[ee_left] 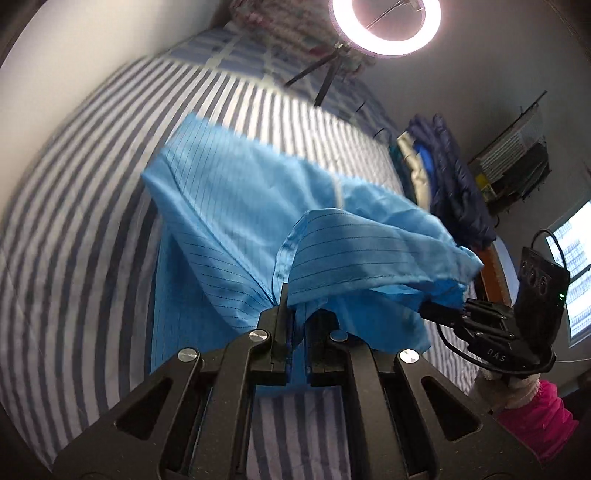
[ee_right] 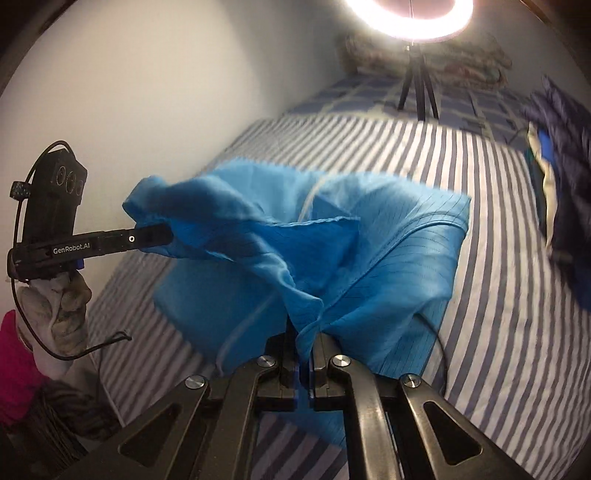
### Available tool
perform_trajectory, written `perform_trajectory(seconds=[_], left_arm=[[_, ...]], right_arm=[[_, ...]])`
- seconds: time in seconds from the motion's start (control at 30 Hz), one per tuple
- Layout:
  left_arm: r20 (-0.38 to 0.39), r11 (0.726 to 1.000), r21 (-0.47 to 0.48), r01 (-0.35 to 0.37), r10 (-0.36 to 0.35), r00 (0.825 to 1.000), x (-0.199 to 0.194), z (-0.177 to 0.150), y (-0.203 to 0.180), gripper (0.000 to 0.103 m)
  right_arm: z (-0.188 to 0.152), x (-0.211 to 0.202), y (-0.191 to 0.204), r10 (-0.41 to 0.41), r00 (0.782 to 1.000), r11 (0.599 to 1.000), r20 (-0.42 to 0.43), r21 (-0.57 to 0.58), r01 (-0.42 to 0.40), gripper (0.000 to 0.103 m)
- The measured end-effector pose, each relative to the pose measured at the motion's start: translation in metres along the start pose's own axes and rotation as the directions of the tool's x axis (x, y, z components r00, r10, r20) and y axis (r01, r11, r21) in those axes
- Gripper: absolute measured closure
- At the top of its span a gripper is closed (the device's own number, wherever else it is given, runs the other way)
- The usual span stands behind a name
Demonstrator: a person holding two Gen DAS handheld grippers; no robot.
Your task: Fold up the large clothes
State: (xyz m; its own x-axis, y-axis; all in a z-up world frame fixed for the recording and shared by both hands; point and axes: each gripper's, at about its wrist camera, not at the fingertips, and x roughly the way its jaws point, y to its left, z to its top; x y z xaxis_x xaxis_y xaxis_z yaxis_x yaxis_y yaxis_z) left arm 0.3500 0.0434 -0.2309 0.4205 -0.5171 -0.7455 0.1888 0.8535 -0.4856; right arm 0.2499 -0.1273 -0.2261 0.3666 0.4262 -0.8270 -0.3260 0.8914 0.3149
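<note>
The blue garment (ee_left: 236,206) hangs lifted above the striped bedsheet (ee_left: 74,221), its far end lying on the sheet, bunched up between both grippers. The left gripper (ee_left: 295,325) has its fingers pinched narrow on a fold of cloth. The right gripper (ee_right: 304,350) clamps another edge likewise. Beyond the garment stands a ring light (ee_right: 410,18).
</note>
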Motion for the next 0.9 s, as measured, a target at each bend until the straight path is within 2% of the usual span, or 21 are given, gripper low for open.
perform_trajectory(seconds=[0.17, 0.23, 0.27, 0.3, 0.37, 0.47, 0.53, 0.63, 0.83, 0.9], left_arm=[[-0.062, 1.0, 0.01, -0.021, 0.021, 0.998, 0.007, -0.027, 0.002, 0.101], [-0.064, 1.0, 0.023, -0.02, 0.021, 0.998, -0.001, -0.034, -0.004, 0.1], [-0.07, 0.999, 0.026, -0.031, 0.033, 0.997, -0.007, -0.037, -0.006, 0.094], [-0.07, 0.999, 0.028, -0.033, 0.035, 0.997, -0.011, -0.04, -0.006, 0.092], [-0.054, 0.998, 0.055, -0.036, 0.039, 0.998, -0.03, -0.047, -0.012, 0.083], [-0.032, 0.992, 0.114, -0.054, 0.058, 0.998, -0.06, -0.061, -0.019, 0.082], [-0.009, 0.991, 0.125, -0.05, 0.052, 0.999, -0.081, -0.069, -0.02, 0.082], [0.018, 0.992, 0.122, -0.031, 0.029, 0.999, -0.113, -0.077, -0.021, 0.082], [0.076, 0.995, 0.101, 0.008, -0.015, 0.997, -0.171, -0.064, -0.023, 0.081], [0.105, 0.995, 0.096, 0.018, -0.028, 0.994, -0.187, -0.054, -0.027, 0.065]], right_arm=[[-0.014, 0.008, 0.004, -0.019, 0.999, 0.999, -0.029, -0.026, 0.018, 0.102], [-0.015, 0.001, 0.004, -0.02, 1.0, 0.999, -0.024, -0.041, 0.019, 0.098], [-0.015, -0.003, 0.004, -0.018, 1.0, 0.999, -0.019, -0.047, 0.017, 0.091], [-0.015, -0.011, 0.005, -0.021, 1.0, 0.998, -0.008, -0.053, 0.021, 0.086], [-0.02, -0.029, 0.009, -0.039, 0.999, 0.996, 0.013, -0.077, 0.04, 0.077], [-0.029, -0.066, 0.018, -0.054, 0.997, 0.992, 0.05, -0.115, 0.059, 0.071], [-0.036, -0.097, 0.024, -0.05, 0.995, 0.99, 0.089, -0.126, 0.061, 0.07], [-0.045, -0.137, 0.033, -0.055, 0.987, 0.99, 0.149, -0.121, 0.074, 0.063], [-0.052, -0.213, 0.064, -0.083, 0.966, 0.985, 0.247, -0.126, 0.117, 0.063], [-0.048, -0.233, 0.075, -0.097, 0.957, 0.982, 0.273, -0.131, 0.137, 0.062]])
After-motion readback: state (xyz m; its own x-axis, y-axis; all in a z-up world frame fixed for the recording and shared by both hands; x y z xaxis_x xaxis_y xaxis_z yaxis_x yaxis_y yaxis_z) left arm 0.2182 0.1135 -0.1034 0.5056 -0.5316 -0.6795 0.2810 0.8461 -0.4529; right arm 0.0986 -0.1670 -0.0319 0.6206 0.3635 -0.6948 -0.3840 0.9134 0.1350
